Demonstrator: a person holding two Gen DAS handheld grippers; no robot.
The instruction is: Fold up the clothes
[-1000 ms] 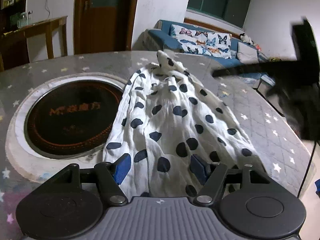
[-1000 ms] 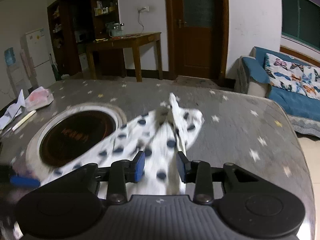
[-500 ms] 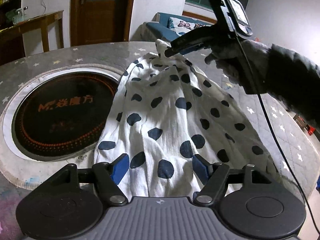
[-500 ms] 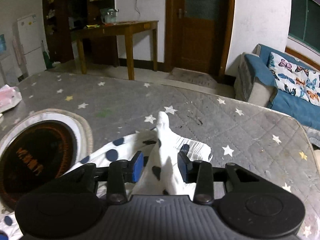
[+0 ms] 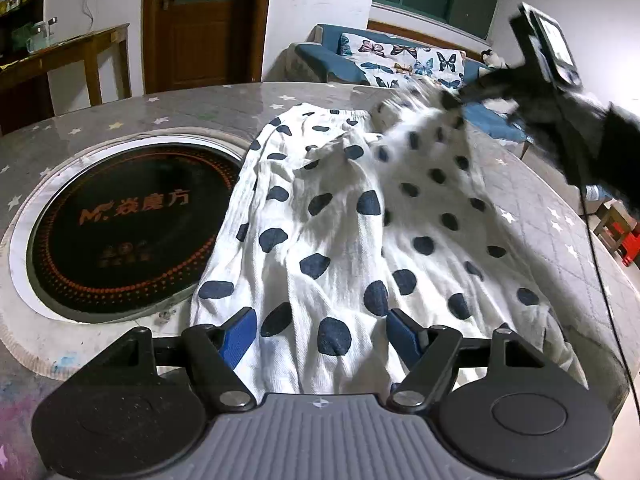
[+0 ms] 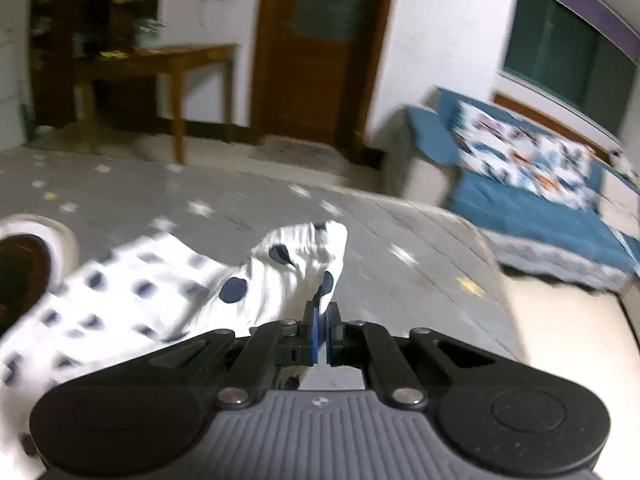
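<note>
A white garment with dark blue dots (image 5: 340, 220) lies spread on the grey star-patterned table (image 5: 540, 208). My left gripper (image 5: 322, 332) hovers over its near hem with its blue pads wide apart; the cloth lies between and under them, unpressed. My right gripper (image 6: 320, 320) is closing tight on the garment's far corner (image 6: 304, 256), which bunches up just ahead of the pads. In the left wrist view the right gripper (image 5: 452, 100) is blurred, held by a dark-sleeved hand (image 5: 580, 132), and lifts that corner off the table at the upper right.
A round black hob (image 5: 128, 224) is set into the table left of the garment. The table's right edge drops to the floor, where a red stool (image 5: 628, 240) stands. Behind are a blue sofa (image 6: 520, 208), a wooden side table (image 6: 160, 56) and a door.
The right gripper's jaws went from apart around the far corner to shut on it, and it moved right, pulling the cloth's top edge out wider. The left gripper stayed put.
</note>
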